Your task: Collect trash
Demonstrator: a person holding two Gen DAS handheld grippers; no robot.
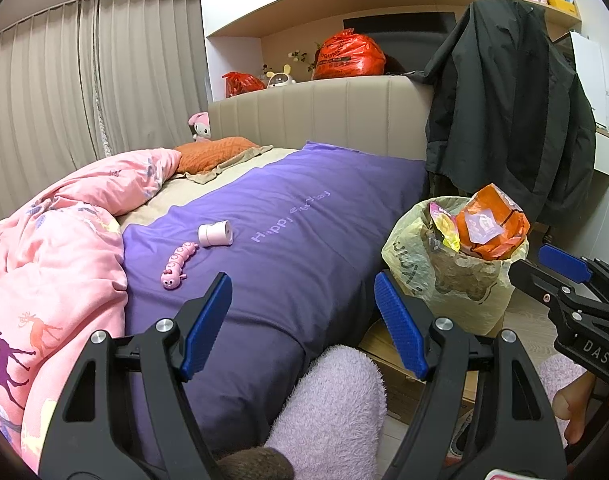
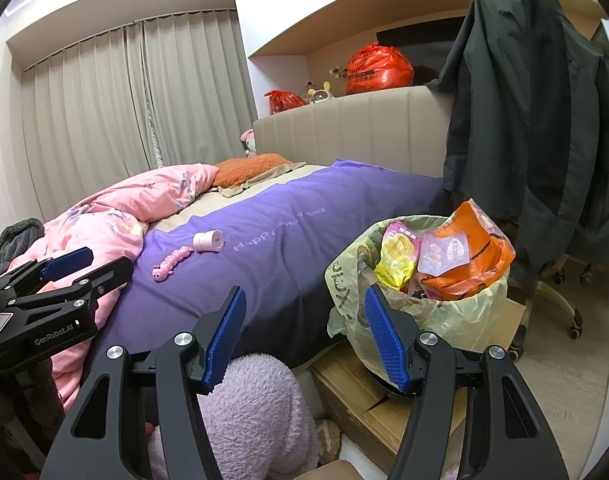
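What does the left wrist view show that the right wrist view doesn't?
Only the left wrist view: the white cabinet at far right, and the right claw seen from the side. Only the right wrist view: the wheeled office chair base under the black jacket, and the left claw. Both: the purple bedspread, pink caterpillar toy, white cylinder, and overfull yellow-bagged trash bin.

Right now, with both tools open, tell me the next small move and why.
Probably ease the right tool forward over the trash bin. Both tools hold nothing; the left tool faces the purple sheet. The bin's yellow liner is heaped with an orange wrapper sticking out, so pressing that down or gathering the liner seems likeliest.
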